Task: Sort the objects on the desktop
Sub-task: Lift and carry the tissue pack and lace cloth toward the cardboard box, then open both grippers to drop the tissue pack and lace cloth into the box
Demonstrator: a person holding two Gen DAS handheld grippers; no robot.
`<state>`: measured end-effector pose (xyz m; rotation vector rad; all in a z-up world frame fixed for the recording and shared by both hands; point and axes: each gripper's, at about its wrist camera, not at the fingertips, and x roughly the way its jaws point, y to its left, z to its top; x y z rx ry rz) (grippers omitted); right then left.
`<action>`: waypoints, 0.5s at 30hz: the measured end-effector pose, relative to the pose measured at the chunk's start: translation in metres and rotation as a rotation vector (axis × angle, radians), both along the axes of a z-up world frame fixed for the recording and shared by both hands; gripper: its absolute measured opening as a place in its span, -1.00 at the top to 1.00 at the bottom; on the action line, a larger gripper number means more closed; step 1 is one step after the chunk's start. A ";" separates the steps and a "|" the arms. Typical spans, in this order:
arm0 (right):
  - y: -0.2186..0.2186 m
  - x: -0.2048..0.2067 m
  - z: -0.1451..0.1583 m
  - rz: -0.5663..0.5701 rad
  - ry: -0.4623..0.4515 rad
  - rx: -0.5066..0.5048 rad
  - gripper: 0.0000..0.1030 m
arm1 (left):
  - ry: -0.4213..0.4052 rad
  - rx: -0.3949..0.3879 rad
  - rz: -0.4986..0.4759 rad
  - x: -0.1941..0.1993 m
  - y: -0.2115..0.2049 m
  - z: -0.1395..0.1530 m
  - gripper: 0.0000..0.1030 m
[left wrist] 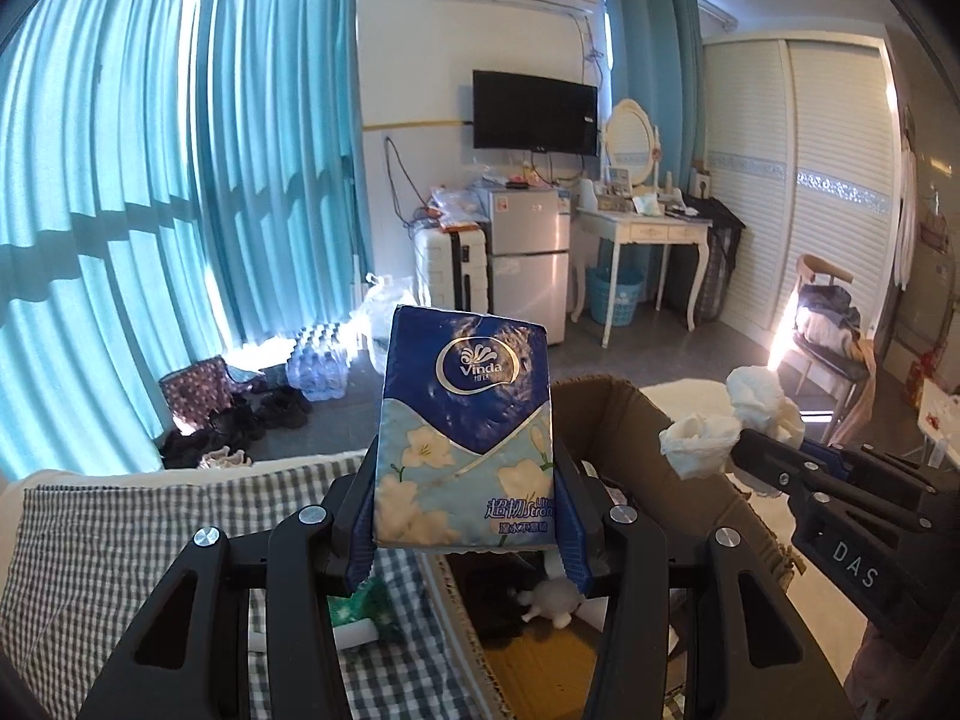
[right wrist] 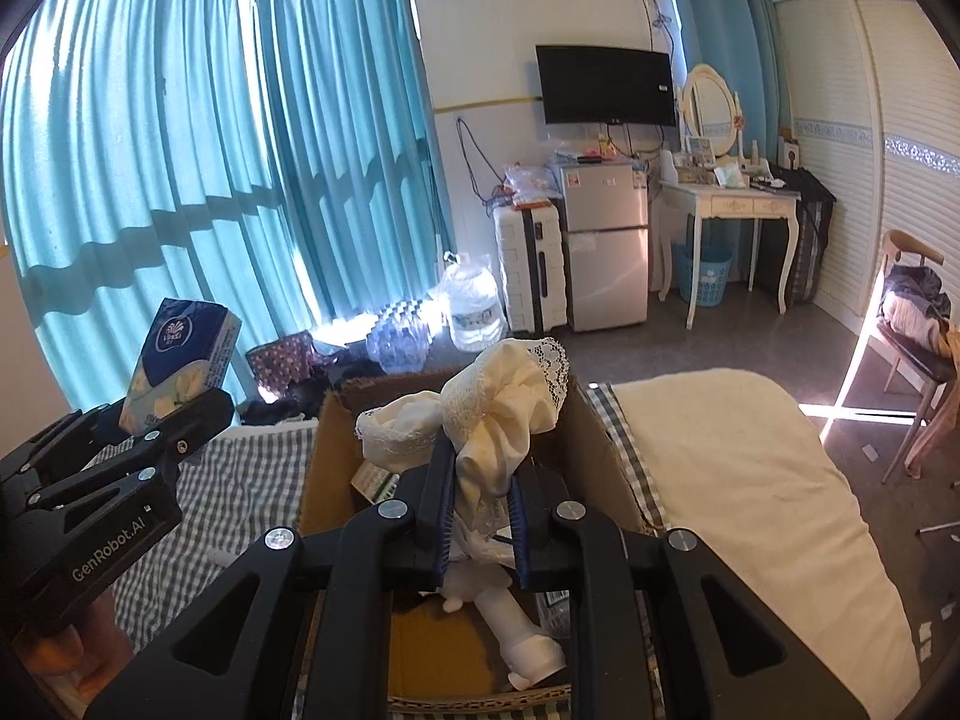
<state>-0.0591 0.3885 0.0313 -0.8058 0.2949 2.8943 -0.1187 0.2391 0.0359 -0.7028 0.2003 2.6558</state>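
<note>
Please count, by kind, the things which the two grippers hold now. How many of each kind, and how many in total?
Tissue packs: 1, the blue Vinda tissue pack in the left gripper.
Cloth items: 1, the cream lace cloth in the right gripper.
Total: 2

My black two-finger left gripper [left wrist: 465, 468] is raised, jaws clamped on something at twelve o'clock. My black two-finger right gripper [right wrist: 477, 510] sits level off at its three o'clock, jaws pinched tight too.
</note>
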 end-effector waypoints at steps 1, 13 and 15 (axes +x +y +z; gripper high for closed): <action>0.004 -0.003 -0.006 -0.003 -0.030 -0.011 0.66 | -0.013 -0.008 0.001 -0.004 0.004 -0.006 0.04; 0.023 -0.026 -0.054 0.011 -0.199 -0.062 0.66 | -0.161 -0.074 -0.072 -0.029 0.052 -0.066 0.04; 0.022 -0.030 -0.063 0.015 -0.234 -0.039 0.66 | -0.183 -0.081 -0.072 -0.033 0.055 -0.073 0.02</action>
